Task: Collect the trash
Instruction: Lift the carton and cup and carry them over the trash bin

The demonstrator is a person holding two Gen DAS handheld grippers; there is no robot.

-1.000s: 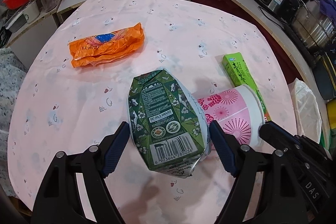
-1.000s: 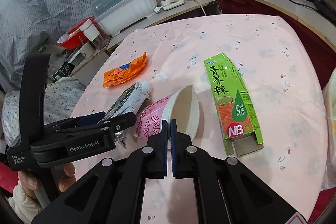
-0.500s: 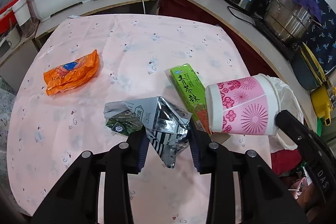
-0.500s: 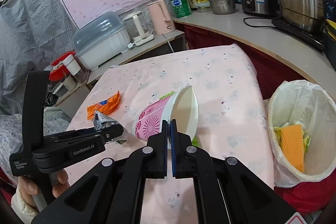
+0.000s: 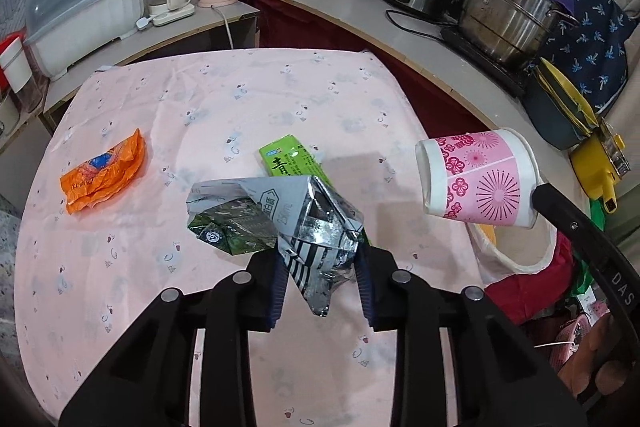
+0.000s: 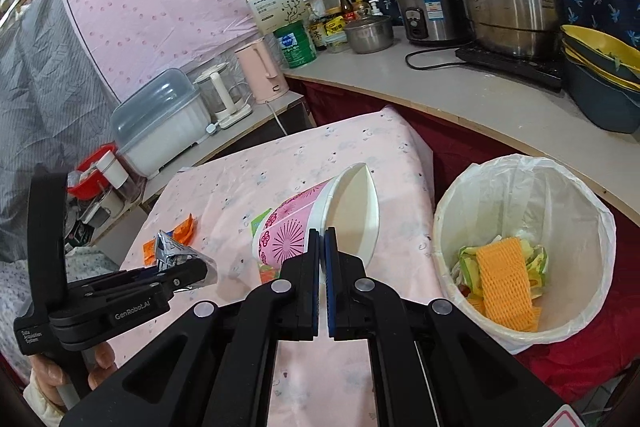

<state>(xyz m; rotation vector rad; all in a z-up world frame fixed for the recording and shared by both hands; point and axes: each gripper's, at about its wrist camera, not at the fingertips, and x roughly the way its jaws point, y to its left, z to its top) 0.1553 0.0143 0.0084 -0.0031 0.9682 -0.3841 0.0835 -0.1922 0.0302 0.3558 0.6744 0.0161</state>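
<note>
1. Two pieces of trash are lifted and on their way to the bin; two more lie on the pink worktop.
2. Left wrist view: the left tongs are clamped on a crumpled green and silver carton, held above the worktop. An orange wrapper lies well to the left, and a green box lies just beyond the carton. The pink paper cup hangs to the right, above the bin's rim.
3. Right wrist view: the right tongs are pinched shut on the cup's rim, cup tilted on its side. The white-lined bin stands just right of the cup, already holding scraps.
4. Judged step: carrying to the bin. The next move calls for swinging the cup over the opening and releasing, then the carton.
</note>
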